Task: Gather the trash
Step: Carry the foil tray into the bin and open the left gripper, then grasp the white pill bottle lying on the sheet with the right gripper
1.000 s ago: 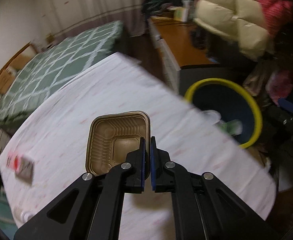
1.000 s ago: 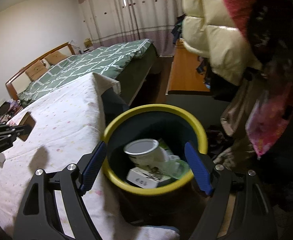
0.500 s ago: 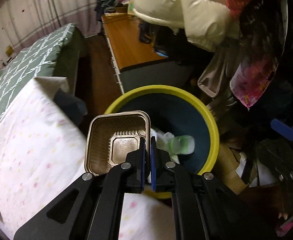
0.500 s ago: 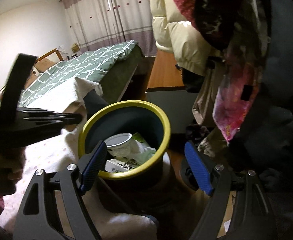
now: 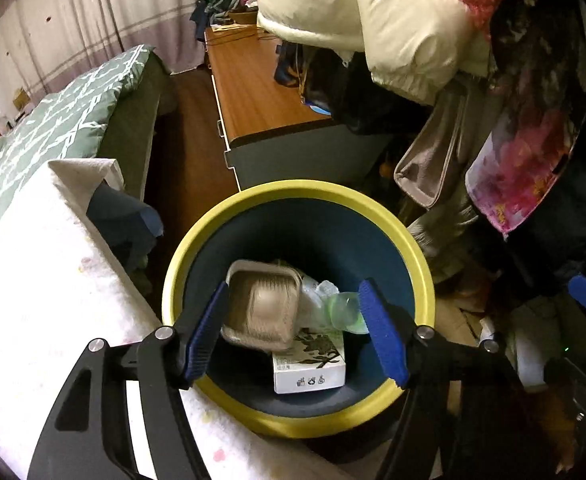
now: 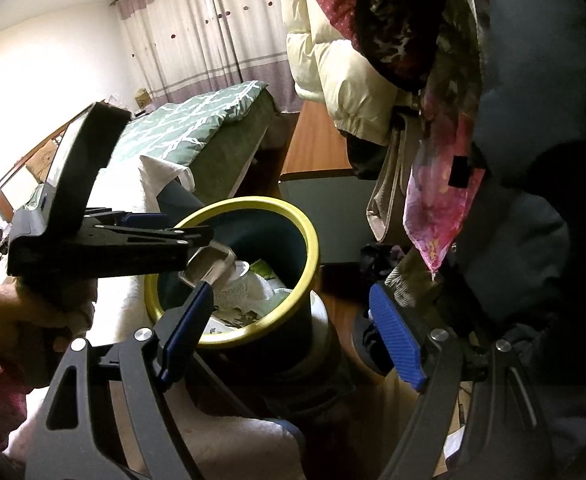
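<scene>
Left gripper (image 5: 293,332): your jaws have just been opening; nothing gripped.
Tray (image 5: 263,306): blurred, mid-frame between the pads, above the bin (image 5: 413,256).
Right gripper (image 6: 293,332): spread wide, empty.

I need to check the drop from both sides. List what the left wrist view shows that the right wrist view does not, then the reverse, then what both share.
Left wrist view only: the left claw wide open over the bin, a white box and green bottle clear on the pile.

Right wrist view only: the hand gripping the left tool, the open, empty right claw.

Both: the yellow-rimmed bin and the brown tray, blurred, free of the pads, above the trash.
</scene>
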`<state>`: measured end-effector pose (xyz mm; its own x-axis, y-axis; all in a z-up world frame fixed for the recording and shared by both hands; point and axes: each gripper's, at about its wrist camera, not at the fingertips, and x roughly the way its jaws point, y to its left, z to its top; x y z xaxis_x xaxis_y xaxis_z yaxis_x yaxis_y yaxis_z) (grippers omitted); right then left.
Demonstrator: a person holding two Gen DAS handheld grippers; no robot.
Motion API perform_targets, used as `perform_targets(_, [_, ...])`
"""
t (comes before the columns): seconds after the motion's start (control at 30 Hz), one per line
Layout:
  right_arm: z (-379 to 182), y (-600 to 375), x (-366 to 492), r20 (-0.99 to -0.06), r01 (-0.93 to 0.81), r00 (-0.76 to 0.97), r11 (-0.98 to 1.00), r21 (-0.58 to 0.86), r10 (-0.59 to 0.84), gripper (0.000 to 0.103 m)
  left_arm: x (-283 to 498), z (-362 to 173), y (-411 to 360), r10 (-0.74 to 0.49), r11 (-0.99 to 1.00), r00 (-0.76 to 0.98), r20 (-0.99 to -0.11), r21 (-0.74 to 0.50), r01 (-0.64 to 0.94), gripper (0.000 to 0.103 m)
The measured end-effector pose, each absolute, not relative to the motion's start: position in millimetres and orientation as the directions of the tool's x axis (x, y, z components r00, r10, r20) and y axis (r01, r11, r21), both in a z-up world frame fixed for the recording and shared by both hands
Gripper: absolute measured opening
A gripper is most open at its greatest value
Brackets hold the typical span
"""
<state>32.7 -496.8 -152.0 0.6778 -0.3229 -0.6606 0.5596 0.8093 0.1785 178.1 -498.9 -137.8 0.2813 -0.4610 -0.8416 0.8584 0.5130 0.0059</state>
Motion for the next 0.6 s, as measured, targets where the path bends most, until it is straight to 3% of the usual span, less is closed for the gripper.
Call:
perform_targets(0.2, [-156.5,-493.4,37.6,-0.676,0.546,0.669,0.821,0.165,-0.309,0.076,185.0,-102.7,-442.4,-0.507,0.59,0.337,-0.793,-0.035,0.806,0.07])
perform_targets(0.27, [-159.8,-489.5,43.4,-0.687,0.533,0.663,0.832,0.156,-0.296,0.076,186.6,-90.9,-415.8,-0.512,0.627,0.368,-0.776,-0.045,0.778,0.08])
perform_targets(0.4, [-165.5,-476.0,58.9,-0.705,0.488,0.662,0.86,0.148,-0.254,0.076,181.8,-63.2,-335.2,-0.516,0.721,0.466,-0.719,-0.072,0.689,0.091])
perform_targets(0.6, [-161.6,-436.2,92.6,-0.71,0.375,0.682,0.917,0.132,-0.176,0.076,164.0,-32.5,-213.6,-0.448,0.849,0.627,-0.637,-0.082,0.523,0.098])
